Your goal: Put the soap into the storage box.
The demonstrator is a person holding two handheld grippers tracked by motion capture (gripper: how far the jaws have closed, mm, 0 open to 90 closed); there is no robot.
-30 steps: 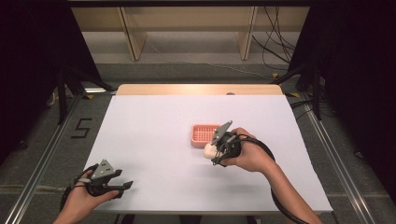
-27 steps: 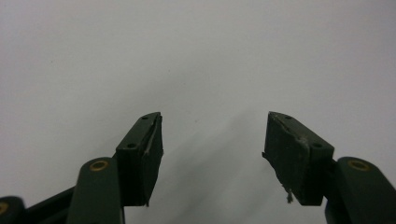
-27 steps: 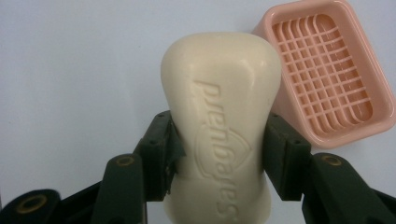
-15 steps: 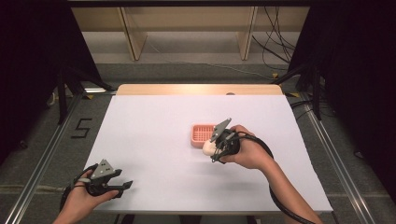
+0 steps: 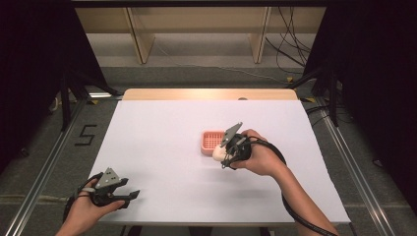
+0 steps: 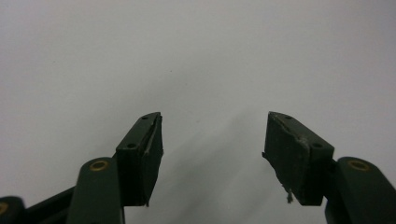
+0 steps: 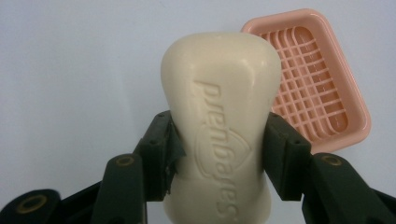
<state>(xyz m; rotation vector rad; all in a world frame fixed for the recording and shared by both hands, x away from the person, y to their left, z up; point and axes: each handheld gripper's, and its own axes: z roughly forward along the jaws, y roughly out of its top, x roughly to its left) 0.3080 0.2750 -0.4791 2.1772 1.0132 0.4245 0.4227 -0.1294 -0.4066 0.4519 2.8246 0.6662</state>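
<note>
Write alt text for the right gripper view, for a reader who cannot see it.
The right gripper clamps a cream bar of soap at its narrow waist, embossed lettering facing the camera. Past it, an empty pink soap dish with a grid floor lies on the white table.

White table; pink soap dish

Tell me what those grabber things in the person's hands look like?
Each gripper, left and right, is black with a grey three-cornered plate on top. Two black jaws stick out, with flat pads and small brass-coloured rivets. A black cable loops from the right one along the forearm. The forearms are bare, with no sleeves.
</note>
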